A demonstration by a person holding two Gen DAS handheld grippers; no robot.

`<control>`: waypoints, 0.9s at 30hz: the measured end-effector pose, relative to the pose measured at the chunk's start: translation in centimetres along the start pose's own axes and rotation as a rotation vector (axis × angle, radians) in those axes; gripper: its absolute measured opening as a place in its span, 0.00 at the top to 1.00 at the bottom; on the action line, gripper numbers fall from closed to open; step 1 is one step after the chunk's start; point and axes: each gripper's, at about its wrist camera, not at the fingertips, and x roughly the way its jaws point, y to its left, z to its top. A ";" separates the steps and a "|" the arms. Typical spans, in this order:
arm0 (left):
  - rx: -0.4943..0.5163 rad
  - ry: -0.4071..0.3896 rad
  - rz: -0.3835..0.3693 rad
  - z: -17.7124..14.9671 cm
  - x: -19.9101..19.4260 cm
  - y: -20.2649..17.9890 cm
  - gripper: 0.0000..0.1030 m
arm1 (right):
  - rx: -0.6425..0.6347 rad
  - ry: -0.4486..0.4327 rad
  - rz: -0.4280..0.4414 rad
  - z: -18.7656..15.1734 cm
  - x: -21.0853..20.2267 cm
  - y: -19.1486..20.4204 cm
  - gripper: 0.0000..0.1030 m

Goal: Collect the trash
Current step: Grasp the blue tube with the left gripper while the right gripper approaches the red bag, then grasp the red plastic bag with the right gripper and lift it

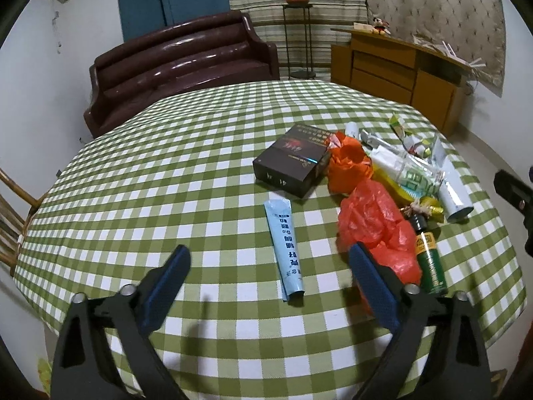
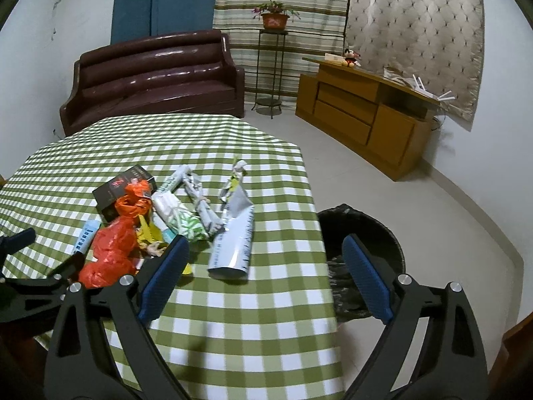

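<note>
Left wrist view: left tongs [image 1: 268, 268] spread, empty, above flat pale-blue plastic tube [image 1: 284, 249] on checked surface [image 1: 166, 166].
Tube likely light, soft, slippery; pinch across mid-body. Right tongs [image 2: 265, 256] likewise spread, black-lined bin [image 2: 361, 250] beyond.

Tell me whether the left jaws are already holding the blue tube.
No: the left gripper stands open, and the blue tube lies flat on the checked tablecloth between its fingers, untouched.

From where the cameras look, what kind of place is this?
Most likely a living room in a home. A dark brown leather sofa stands by the wall, a wooden sideboard holds a soft toy, and the table with the green checked cloth carries household trash.
</note>
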 end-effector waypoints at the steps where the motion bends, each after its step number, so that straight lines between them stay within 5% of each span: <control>1: 0.005 0.008 -0.002 0.0 0.3 0.1 0.33 | -0.004 0.002 0.003 0.1 0.1 0.4 0.12; 9: -0.010 0.043 -0.047 -0.2 1.9 1.3 0.47 | -0.023 0.014 0.017 0.3 0.6 2.2 0.13; 18: 0.019 0.034 -0.078 -0.4 2.5 2.0 0.82 | -0.040 0.040 0.053 0.4 1.1 4.7 0.23; 27: -0.035 0.020 -0.087 -1.0 1.7 5.1 0.84 | -0.078 0.067 0.122 0.3 1.2 8.4 0.29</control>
